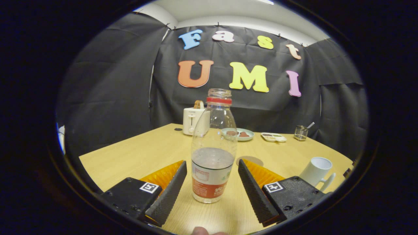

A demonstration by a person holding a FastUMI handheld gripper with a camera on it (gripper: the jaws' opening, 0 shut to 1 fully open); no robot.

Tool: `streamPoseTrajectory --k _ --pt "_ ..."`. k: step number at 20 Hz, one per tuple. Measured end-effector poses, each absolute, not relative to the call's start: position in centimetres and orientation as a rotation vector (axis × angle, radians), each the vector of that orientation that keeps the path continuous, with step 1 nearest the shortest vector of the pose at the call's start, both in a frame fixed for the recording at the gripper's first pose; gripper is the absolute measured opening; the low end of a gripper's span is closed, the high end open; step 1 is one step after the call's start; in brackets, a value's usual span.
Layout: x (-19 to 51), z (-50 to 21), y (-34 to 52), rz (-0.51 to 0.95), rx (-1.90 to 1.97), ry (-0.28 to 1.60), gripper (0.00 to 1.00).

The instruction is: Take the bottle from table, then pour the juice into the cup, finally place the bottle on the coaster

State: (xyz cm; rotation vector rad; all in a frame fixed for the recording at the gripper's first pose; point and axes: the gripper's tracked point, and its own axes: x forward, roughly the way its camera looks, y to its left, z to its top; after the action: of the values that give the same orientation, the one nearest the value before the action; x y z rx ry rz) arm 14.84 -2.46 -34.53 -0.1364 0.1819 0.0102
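A clear plastic bottle (214, 153) with a red neck ring and no cap stands upright on the wooden table (137, 156), about half full of pale liquid. It stands between the fingers of my gripper (212, 166), which is open, with a gap on each side of the bottle. A white cup (316, 170) with a handle stands to the right, beside the right finger. Just beyond the right fingertip lies a round tan coaster (250, 160), partly hidden behind the bottle.
At the table's far side stand a white toaster (192, 120), a pale plate (240, 133) with food, a small white tray (273, 137) and a small glass jar (300, 133) with a spoon. Black cloth walls close the booth.
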Motion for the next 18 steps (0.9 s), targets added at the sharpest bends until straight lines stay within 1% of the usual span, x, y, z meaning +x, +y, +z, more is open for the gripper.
streamPoseTrajectory --k 6,9,10,12,16,18 --pt "15.5 -34.9 -2.4 0.008 -0.153 0.18 0.98" --pt "15.8 -34.8 -2.3 0.014 -0.174 0.187 0.85" --pt "15.9 -34.6 -2.0 0.023 -0.172 0.183 0.85" --pt "15.3 -33.5 -2.5 0.009 -0.176 0.169 0.8" --pt "13.9 -30.1 -3.2 -0.006 -0.1 0.117 0.78" --pt "13.2 -29.1 -3.5 0.002 -0.028 0.13 0.78"
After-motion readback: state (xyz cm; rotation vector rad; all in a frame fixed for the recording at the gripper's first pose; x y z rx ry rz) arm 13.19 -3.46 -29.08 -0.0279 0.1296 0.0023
